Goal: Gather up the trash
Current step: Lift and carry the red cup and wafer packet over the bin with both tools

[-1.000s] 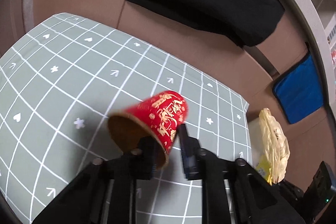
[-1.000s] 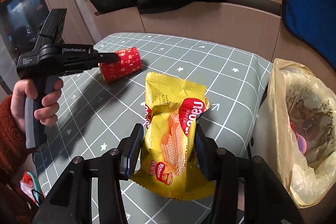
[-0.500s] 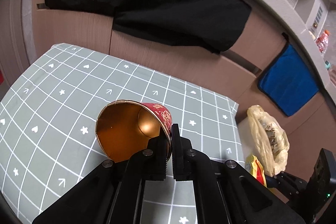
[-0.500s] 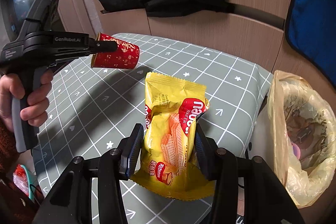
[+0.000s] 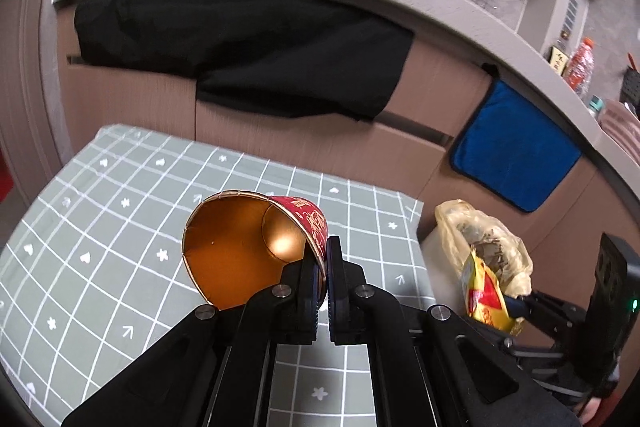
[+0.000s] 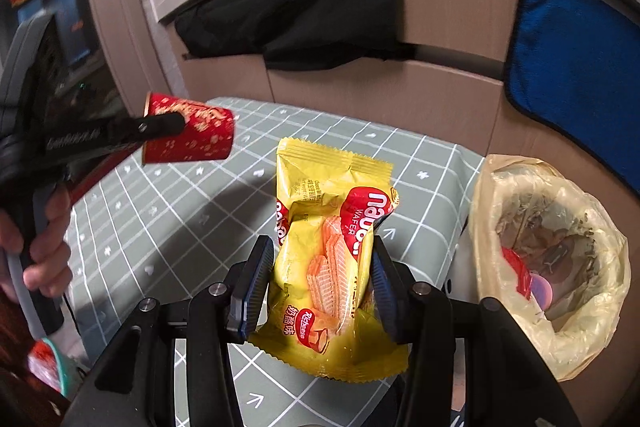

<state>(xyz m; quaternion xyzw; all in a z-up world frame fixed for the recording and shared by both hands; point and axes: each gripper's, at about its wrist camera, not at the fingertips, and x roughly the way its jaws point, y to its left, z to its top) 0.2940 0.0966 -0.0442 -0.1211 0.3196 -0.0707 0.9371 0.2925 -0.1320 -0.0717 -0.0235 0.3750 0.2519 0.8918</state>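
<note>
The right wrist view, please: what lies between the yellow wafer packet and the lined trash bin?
Only bare checked tablecloth and its edge separate the wafer packet from the trash bin, judging by the right wrist view.

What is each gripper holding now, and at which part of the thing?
The left gripper pinches the red paper cup by its rim wall. The right gripper grips the yellow wafer packet across its lower sides.

Cup (image 6: 188,131) left — wrapper (image 6: 332,255) — bag (image 6: 548,267) right

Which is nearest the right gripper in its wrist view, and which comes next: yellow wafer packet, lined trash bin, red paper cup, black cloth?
1. Yellow wafer packet: between the fingers.
2. Lined trash bin: right.
3. Red paper cup: upper left, lifted.
4. Black cloth: behind the table.
</note>
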